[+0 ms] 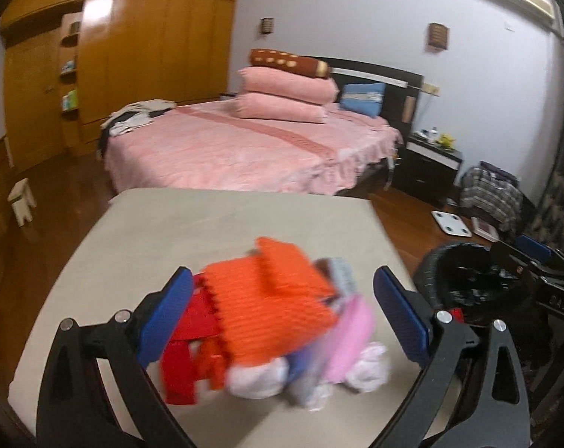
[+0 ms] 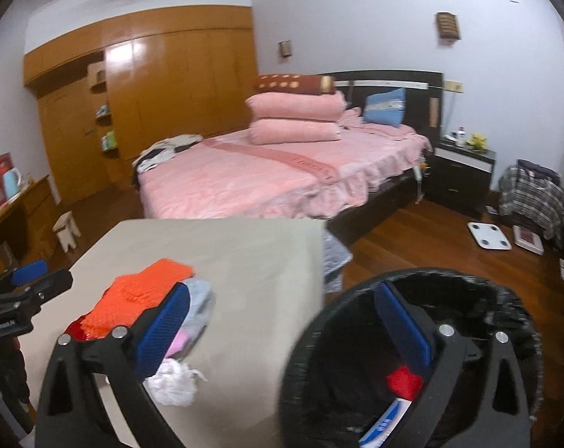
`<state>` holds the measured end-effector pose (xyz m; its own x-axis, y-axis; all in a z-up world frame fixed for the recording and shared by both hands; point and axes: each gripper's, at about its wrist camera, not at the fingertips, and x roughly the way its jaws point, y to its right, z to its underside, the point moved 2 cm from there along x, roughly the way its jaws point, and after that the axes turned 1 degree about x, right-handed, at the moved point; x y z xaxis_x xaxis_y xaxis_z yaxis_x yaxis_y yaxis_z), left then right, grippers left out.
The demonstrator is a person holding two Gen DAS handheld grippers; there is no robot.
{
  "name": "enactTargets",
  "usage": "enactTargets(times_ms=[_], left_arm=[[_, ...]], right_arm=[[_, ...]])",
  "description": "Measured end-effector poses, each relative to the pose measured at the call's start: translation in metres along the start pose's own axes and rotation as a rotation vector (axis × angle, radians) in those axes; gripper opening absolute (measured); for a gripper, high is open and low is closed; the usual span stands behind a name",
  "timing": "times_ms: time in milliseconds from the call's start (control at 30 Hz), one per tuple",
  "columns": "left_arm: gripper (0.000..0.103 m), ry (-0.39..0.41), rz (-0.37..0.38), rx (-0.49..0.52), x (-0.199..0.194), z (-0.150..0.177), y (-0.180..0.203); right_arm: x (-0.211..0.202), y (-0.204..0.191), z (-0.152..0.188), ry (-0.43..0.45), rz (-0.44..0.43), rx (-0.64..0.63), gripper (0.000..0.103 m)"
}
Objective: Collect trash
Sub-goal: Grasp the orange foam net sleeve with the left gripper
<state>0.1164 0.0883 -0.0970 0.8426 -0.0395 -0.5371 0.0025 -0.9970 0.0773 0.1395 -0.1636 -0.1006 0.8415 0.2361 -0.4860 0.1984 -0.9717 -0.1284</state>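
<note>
- Over the beige table (image 1: 140,239) — left gripper (image 1: 282,321) tilted downward, jaws spread wide around the trash pile (image 1: 270,310), not pinching.
- At three o'clock — right gripper (image 2: 282,336) tilted downward, jaws spread, empty, one finger over the black bin (image 2: 319,321).

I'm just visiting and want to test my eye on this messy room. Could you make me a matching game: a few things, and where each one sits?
Things:
1. orange wrapper
2. trash bin
3. blue cushion
4. white scale

Places:
A. on the wooden floor
B. on the table
C. beside the table, lined with a black bag
D. against the bed's headboard

Pairs: 1-B, 2-C, 3-D, 4-A
</note>
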Motion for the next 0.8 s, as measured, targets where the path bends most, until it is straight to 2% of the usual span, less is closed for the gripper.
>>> enactTargets(times_ms=[167, 367, 400, 467, 800], left_arm=[[0.094, -0.015, -0.055, -0.031, 0.005, 0.009, -0.032], [0.093, -0.044, -0.078, -0.058, 0.012, 0.021, -0.057], [0.091, -0.049, -0.076, -0.062, 0.012, 0.023, -0.06], [0.081, -0.067, -0.067, -0.067, 0.016, 0.026, -0.062], [0.063, -0.133, 0.008, -0.05, 0.047, 0.034, -0.043]], right_arm=[[0.021, -0.028, 0.007, -0.017, -0.033, -0.018, 0.097], [0.046, -0.057, 0.024, -0.085, -0.078, -0.044, 0.088], [0.049, -0.063, 0.027, -0.096, -0.085, -0.057, 0.086], [0.051, -0.072, 0.032, -0.108, -0.09, -0.084, 0.083], [0.058, -0.068, 0.029, -0.109, -0.061, -0.103, 0.079]])
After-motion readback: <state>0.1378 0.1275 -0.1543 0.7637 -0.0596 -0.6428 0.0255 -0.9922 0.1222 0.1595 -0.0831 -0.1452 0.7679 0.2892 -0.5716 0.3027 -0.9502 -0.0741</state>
